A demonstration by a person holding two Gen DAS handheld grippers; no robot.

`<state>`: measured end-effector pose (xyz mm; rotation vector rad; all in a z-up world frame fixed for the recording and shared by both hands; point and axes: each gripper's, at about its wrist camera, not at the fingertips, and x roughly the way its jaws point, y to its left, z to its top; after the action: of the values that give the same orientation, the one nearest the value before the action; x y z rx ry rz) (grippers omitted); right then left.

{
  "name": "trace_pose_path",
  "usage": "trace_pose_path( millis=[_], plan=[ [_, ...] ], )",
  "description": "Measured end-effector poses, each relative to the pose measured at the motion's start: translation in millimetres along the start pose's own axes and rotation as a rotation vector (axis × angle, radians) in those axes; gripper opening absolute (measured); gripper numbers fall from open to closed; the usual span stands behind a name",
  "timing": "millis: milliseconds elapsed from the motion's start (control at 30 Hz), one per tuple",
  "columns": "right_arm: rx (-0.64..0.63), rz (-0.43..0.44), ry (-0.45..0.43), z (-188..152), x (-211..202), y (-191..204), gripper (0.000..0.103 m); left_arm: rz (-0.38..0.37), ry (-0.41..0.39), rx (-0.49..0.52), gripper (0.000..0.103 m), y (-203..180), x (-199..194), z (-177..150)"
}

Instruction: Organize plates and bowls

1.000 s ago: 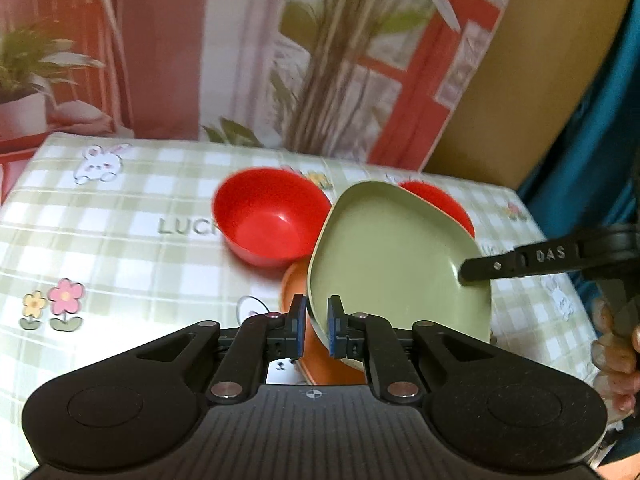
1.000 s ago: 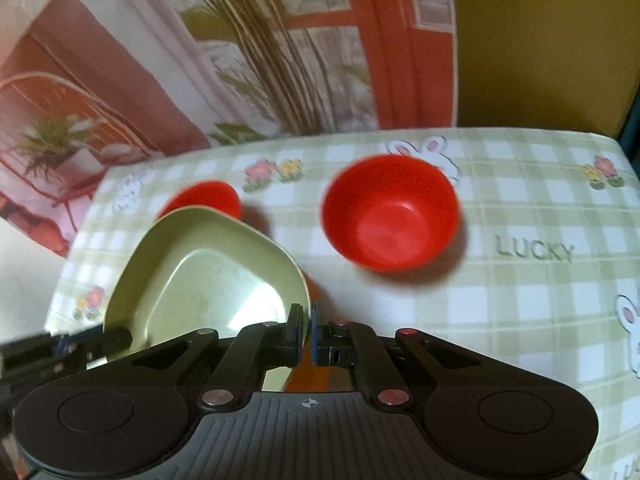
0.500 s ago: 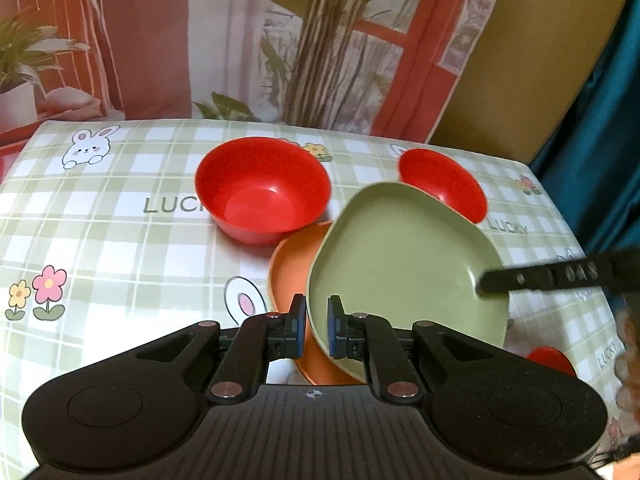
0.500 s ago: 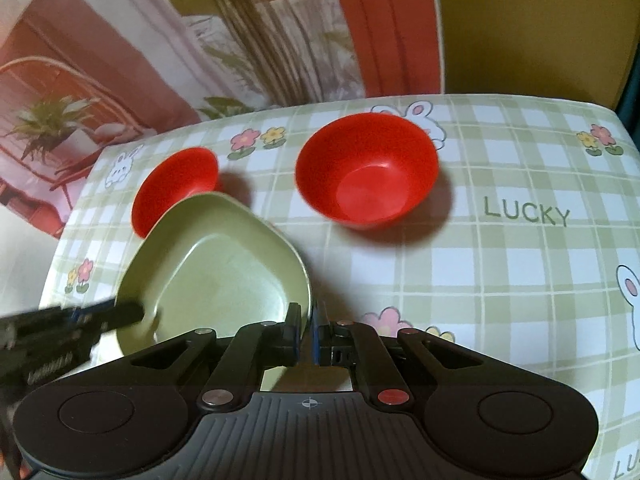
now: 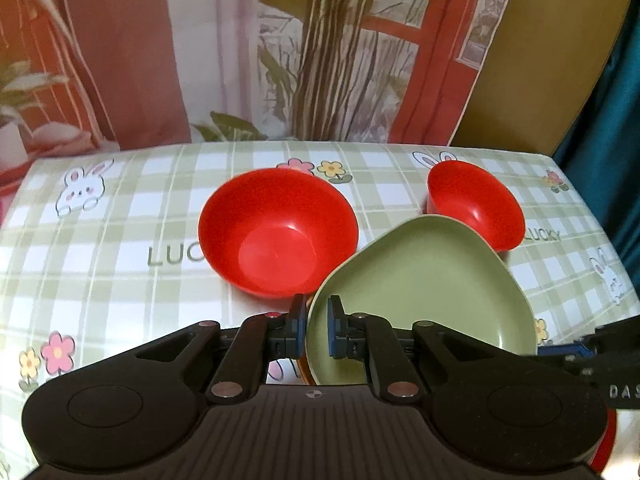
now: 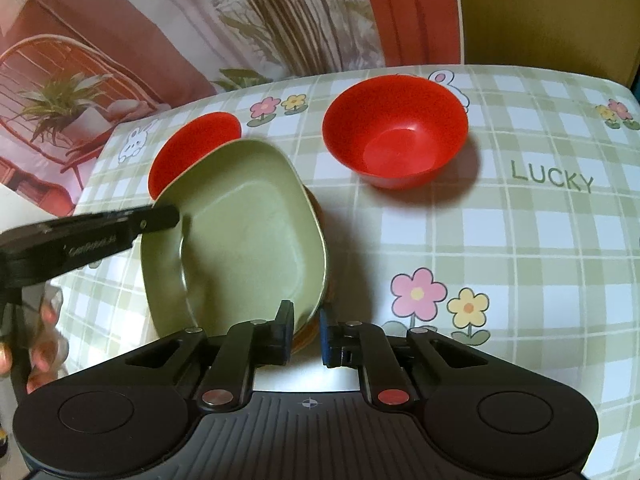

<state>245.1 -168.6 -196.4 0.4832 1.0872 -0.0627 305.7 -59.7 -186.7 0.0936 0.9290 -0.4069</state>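
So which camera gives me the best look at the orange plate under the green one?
Right wrist view: the orange plate shows as a curved rim along the green plate's right edge. The left wrist view catches only a sliver beside the left gripper.

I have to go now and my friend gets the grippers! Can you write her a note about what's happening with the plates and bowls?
Left gripper: shut on the green plate rim.
Right gripper: jaws opening, letting go of that plate's opposite rim.
Green plate sits on the orange plate.
Two red bowls stand apart on the tablecloth: one bowl near the plates, another bowl farther off.
Left: release the plate, then gather the bowls.
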Motion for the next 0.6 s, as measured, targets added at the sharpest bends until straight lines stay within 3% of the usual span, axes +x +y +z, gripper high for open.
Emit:
trace_pose_path(
  millis=[367,600],
  plan=[
    [0.006,0.005,0.036,-0.5,6.4,5.2,0.013,0.038,0.004,0.051,0.012,-1.6,8.6,-1.1],
    [0.001,-0.003,0.047,-0.8,9.4,5.7,0.014,0.000,0.002,0.029,0.016,2.2,6.2,-2.3]
  ],
)
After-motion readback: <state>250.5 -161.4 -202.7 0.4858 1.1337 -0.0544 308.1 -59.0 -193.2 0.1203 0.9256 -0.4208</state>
